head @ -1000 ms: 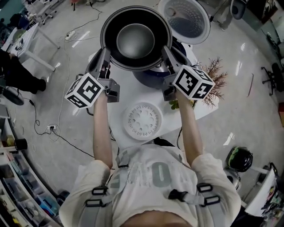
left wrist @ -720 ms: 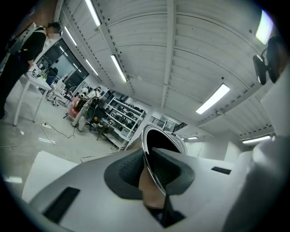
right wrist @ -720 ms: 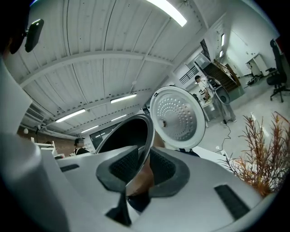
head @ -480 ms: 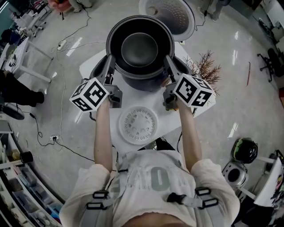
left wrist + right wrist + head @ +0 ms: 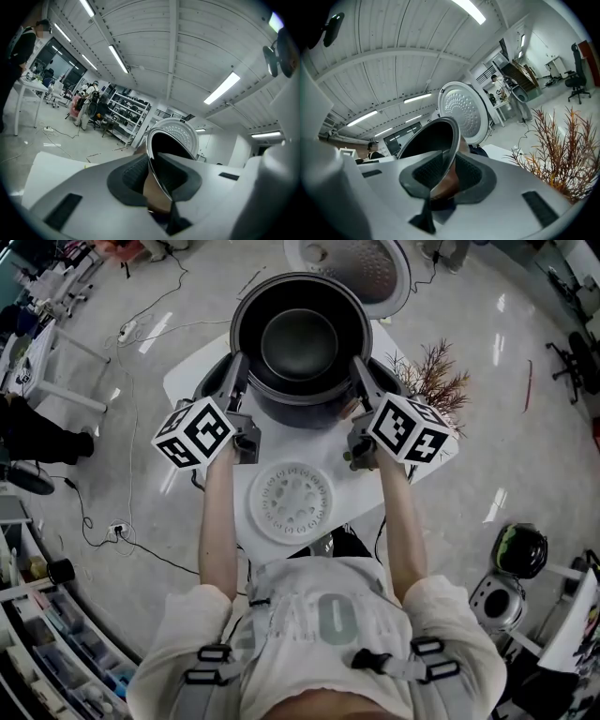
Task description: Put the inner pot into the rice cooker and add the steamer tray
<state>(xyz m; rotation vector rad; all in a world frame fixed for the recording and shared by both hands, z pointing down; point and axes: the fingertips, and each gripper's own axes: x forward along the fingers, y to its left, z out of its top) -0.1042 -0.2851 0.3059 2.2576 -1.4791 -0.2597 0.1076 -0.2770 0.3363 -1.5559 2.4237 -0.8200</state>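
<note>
The dark metal inner pot hangs directly over the dark rice cooker body, which it mostly hides; how deep it sits I cannot tell. My left gripper is shut on the pot's left rim and my right gripper on its right rim. In the left gripper view the thin rim is pinched between the pads; the right gripper view shows the same grip on the rim. The cooker's lid stands open behind. The white perforated steamer tray lies flat on the table, nearer me.
The small white table carries the cooker and tray. A dried reddish plant stands at the cooker's right, close to my right gripper. Cables run over the floor at the left. Shelves and people are far off in the room.
Both grippers have come down with the pot, which now sits lower against the cooker body. The tray has stayed where it was.
</note>
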